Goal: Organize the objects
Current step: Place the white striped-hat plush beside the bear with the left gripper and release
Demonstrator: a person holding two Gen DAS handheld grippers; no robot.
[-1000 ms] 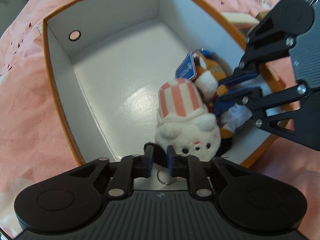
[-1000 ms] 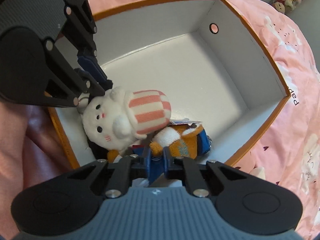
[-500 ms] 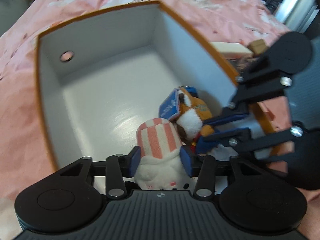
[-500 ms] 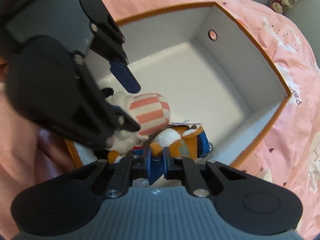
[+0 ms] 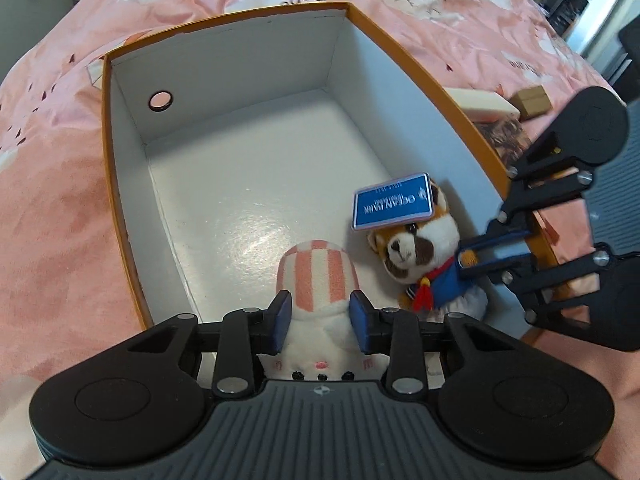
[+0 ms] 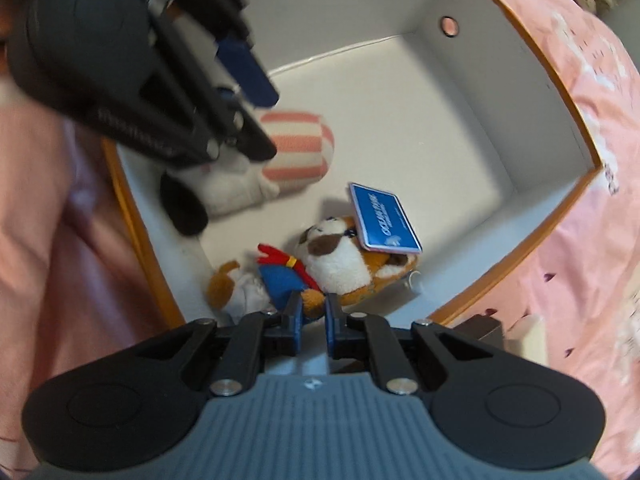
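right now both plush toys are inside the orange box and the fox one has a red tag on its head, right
Not quite: the tag is blue, not red, as the left wrist view shows. Both the fox plush and the striped plush are inside the orange box.

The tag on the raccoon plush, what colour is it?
Blue tag with white lettering, clearest in the left wrist view.

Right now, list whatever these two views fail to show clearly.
- White plush: in the left wrist view the closing left gripper straddles it and its body cuts off the face.
- Fox plush: in the right wrist view the blue tag covers its head; the right gripper hides the pinched paw.
- Tag print: blurred there.
- Things past the box rim: too small.
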